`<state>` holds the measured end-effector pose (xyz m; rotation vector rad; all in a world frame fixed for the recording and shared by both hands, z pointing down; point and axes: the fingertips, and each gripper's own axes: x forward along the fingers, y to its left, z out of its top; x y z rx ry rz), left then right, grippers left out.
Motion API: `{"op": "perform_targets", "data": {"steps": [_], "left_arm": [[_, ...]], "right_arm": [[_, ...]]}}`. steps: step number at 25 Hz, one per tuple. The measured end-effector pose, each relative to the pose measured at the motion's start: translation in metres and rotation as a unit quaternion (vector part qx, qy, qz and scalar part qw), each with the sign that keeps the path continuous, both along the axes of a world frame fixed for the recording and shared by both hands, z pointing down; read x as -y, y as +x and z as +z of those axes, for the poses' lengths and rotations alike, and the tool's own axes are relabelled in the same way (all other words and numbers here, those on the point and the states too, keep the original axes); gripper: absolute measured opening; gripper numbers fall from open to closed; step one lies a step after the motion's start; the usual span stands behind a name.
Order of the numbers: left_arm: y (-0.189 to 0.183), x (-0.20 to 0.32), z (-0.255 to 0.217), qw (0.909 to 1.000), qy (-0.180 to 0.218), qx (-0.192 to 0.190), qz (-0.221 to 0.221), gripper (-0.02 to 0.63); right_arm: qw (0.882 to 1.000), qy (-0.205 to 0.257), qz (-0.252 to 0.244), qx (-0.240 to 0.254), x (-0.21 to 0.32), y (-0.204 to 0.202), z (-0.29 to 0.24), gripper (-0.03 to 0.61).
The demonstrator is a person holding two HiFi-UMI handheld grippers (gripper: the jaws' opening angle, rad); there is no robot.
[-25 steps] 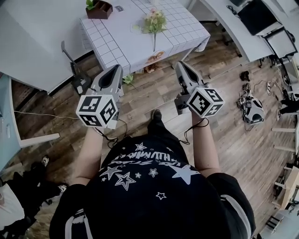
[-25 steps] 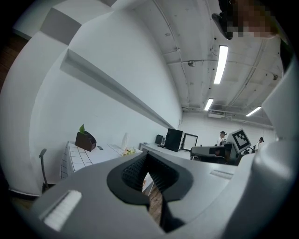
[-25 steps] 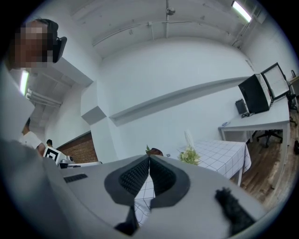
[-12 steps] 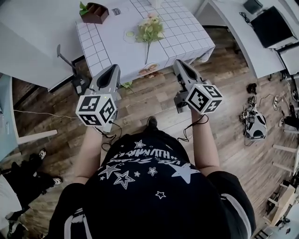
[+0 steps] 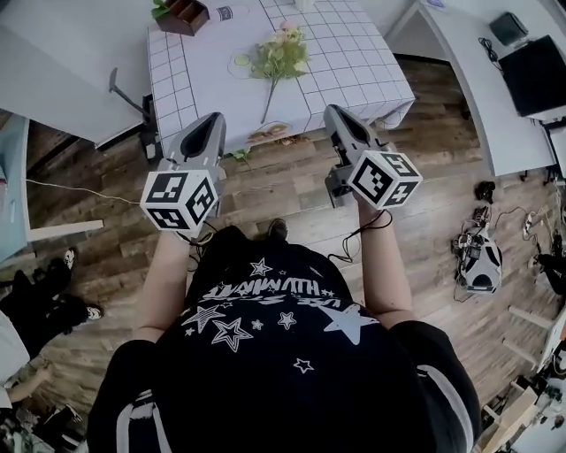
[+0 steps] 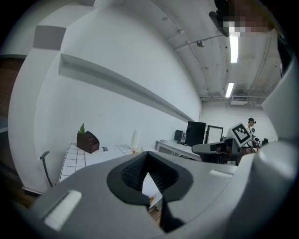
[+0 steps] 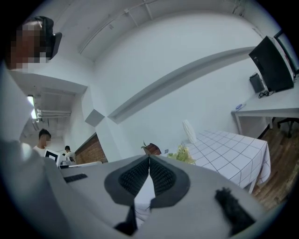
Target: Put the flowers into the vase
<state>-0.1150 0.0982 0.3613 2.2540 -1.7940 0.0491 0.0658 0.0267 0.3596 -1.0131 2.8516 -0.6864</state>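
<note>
A bunch of pale pink and green flowers (image 5: 281, 55) lies flat on the white checked tablecloth (image 5: 354, 62), its long stem pointing at the near table edge. The flowers (image 7: 183, 154) also show just past my right jaws, with a tall white vase (image 7: 189, 132) behind them. The vase (image 6: 135, 140) appears in the left gripper view too. My left gripper (image 5: 205, 126) and right gripper (image 5: 332, 115) are held over the wooden floor short of the table, side by side. Both are shut and hold nothing.
A brown box with a green plant (image 5: 181, 13) stands at the table's far left corner, and a small round dish (image 5: 240, 62) lies beside the flowers. Desks with monitors (image 5: 539, 75) run along the right. Cables and a device (image 5: 478, 261) lie on the floor.
Both grippers have moved forward toward the table, and its near edge now lies just past their tips. Their jaws have stayed shut.
</note>
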Motion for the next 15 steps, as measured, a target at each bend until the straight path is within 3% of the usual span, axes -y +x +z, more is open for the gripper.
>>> {"op": "perform_targets", "data": {"steps": [3,7,15], "left_arm": [[0.002,0.005,0.001,0.9999,-0.005,0.009,-0.01,0.008],[0.0,0.013,-0.001,0.9976,0.004,0.067,-0.014,0.009],[-0.012,0.048,0.016,0.999,-0.01,0.036,-0.025,0.009]], "right_arm": [[1.0,-0.011,-0.009,0.008,0.008,-0.003,0.007,0.012],[0.999,-0.028,-0.018,-0.003,0.006,-0.011,0.021,0.012],[0.998,-0.052,0.005,-0.016,0.024,-0.009,0.041,0.014]]}}
